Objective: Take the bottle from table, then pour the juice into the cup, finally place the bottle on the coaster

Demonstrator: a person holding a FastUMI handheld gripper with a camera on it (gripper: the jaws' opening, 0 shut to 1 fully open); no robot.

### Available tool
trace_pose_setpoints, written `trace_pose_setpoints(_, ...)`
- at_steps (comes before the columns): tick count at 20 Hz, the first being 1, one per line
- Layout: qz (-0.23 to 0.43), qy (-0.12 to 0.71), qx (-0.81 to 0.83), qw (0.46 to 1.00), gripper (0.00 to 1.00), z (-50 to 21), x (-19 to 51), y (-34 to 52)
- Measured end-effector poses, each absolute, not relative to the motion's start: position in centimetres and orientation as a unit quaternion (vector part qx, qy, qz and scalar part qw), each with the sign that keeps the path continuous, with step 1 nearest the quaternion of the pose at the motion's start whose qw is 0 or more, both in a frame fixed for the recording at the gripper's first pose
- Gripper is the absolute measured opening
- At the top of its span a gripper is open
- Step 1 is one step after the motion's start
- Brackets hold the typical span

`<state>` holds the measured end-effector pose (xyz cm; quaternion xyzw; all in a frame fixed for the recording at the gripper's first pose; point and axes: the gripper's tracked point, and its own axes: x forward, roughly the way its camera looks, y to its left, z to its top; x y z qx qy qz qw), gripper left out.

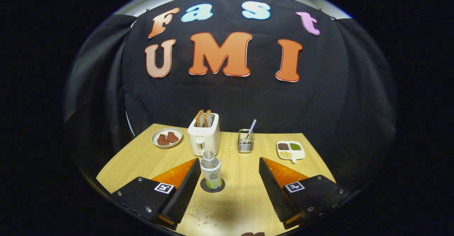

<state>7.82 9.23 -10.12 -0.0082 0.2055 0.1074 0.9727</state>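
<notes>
A small clear bottle (211,174) with a green-and-white label stands upright on a dark round coaster (212,186) on the wooden table (244,190). It sits just inside the left finger's tip, apart from both fingers. My gripper (230,165) is open wide, with nothing held between its fingers. A few water drops lie on the table close in front of the fingers.
Beyond the bottle stands a white toaster (203,136) with two bread slices. A plate with brown pieces (166,137) lies to its left. A wire holder with a straw (246,141) and a divided dish of grains (291,150) sit to the right.
</notes>
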Motion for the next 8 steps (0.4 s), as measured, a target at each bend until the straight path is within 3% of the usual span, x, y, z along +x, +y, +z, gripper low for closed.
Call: trace_pose_setpoints(8,0.052,0.137,-0.011,0.989,0.97,-1.9,3.0,3.2)
